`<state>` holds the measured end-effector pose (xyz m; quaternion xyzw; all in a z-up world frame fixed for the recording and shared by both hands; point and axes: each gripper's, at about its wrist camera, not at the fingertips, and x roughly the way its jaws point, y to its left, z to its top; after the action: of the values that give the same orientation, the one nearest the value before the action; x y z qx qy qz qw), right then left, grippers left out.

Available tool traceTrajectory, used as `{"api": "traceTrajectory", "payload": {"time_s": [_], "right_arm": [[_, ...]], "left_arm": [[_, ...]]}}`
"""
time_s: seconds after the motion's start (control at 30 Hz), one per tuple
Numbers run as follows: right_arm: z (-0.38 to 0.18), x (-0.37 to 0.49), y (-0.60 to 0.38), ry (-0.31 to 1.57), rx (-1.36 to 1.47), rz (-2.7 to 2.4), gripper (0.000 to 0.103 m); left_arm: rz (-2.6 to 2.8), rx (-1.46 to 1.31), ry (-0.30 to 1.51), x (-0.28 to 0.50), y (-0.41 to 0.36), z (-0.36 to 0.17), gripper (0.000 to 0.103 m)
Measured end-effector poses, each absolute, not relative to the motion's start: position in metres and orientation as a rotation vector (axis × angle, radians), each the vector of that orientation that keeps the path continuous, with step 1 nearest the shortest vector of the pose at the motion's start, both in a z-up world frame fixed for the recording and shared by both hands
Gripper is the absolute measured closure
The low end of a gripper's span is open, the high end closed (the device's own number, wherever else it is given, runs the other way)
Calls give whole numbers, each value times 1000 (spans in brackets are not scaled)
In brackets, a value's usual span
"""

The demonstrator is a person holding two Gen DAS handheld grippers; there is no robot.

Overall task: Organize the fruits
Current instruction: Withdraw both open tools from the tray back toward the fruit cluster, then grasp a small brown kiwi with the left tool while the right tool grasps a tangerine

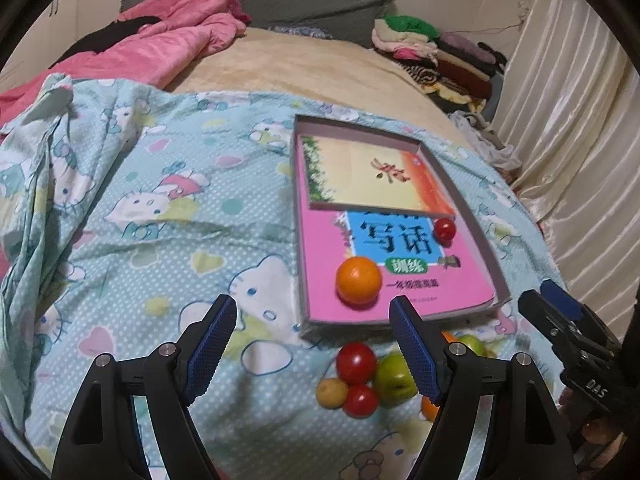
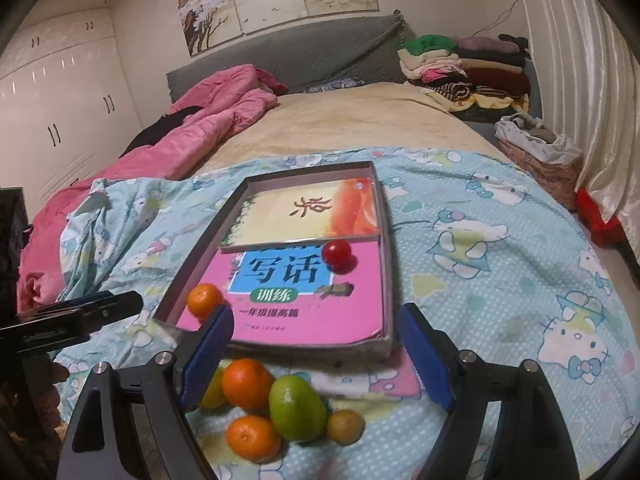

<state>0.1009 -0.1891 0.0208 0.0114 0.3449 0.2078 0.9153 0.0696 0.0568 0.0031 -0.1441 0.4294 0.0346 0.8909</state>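
A shallow grey box point(image 1: 486, 246) point(image 2: 386, 240) holding books lies on the Hello Kitty sheet. Inside it sit an orange point(image 1: 358, 280) point(image 2: 205, 300) and a red tomato point(image 1: 445, 230) point(image 2: 337, 254). A pile of loose fruit lies in front of the box: red tomatoes point(image 1: 356, 362), a green fruit point(image 1: 394, 376) point(image 2: 297, 408), a small yellow fruit point(image 1: 331, 393) point(image 2: 346, 426) and oranges point(image 2: 247, 383). My left gripper point(image 1: 314, 342) is open and empty above the sheet, left of the pile. My right gripper point(image 2: 316, 354) is open and empty above the pile.
The Hello Kitty sheet point(image 1: 160, 208) covers the bed's near end. A pink quilt point(image 1: 160, 48) lies at the far left, folded clothes point(image 2: 460, 64) at the far right. A curtain point(image 2: 580, 80) hangs on the right. White wardrobes point(image 2: 52, 100) stand at left.
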Motion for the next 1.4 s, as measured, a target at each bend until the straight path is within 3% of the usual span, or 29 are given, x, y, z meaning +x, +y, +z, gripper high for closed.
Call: {"api": "traceTrajectory", "payload": {"time_s": [0.63,0.87,1.2,1.4], "right_arm": [[11,73,-170,792,11,445,19],[5,66,-168,831,28,449,19],[-2,60,-164,874,24,461,19],[-7,59,-162,897,3,460,19]], "left_arm": [[40,-253,984,58,51,-10,24],[9,-238,1014,49,47,-14,29],[-38,-208,1093,48,40,-32,55],[-65,-217,1123,51,37,-41,63]]}}
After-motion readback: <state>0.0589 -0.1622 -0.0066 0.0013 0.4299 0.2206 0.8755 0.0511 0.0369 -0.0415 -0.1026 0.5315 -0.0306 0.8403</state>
